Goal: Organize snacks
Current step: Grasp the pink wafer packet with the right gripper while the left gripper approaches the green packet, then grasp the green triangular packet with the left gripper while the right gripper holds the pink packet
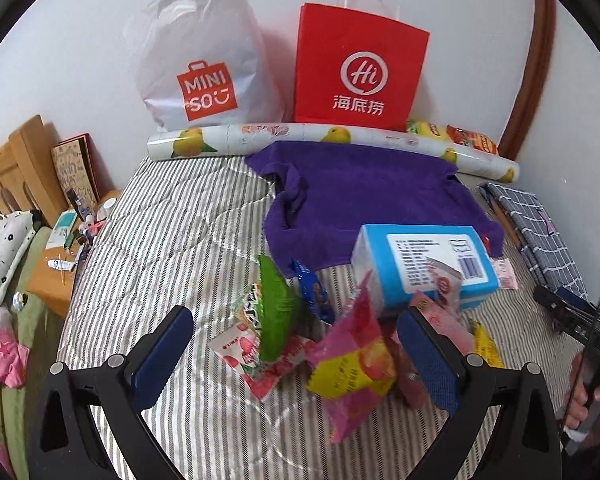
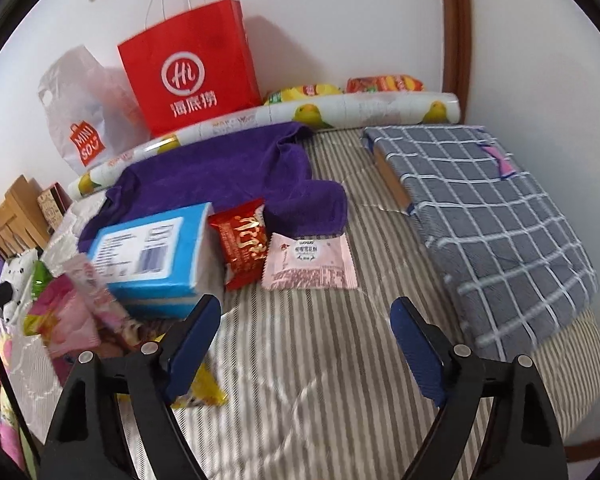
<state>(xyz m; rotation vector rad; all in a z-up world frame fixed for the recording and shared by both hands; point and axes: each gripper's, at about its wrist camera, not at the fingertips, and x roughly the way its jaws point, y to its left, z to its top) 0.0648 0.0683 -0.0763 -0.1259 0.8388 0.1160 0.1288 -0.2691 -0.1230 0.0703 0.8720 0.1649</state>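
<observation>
Left tongs (image 1: 296,350) agape (nothing gripped); snack pile (image 1: 340,364) between; right tongs (image 2: 306,344) open, empty.

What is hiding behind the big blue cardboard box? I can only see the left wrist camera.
Observer: A shiny red foil snack packet leans against the blue cardboard box, on the side your camera cannot see.
Operator: Is anything next to it?
Observer: Yes, a pale pink flat packet lies right beside the red one on the striped bedcover.
Operator: Is the other grabber holding a snack?
Observer: No. The right gripper is open, with only bedcover showing between its fingers.
</observation>
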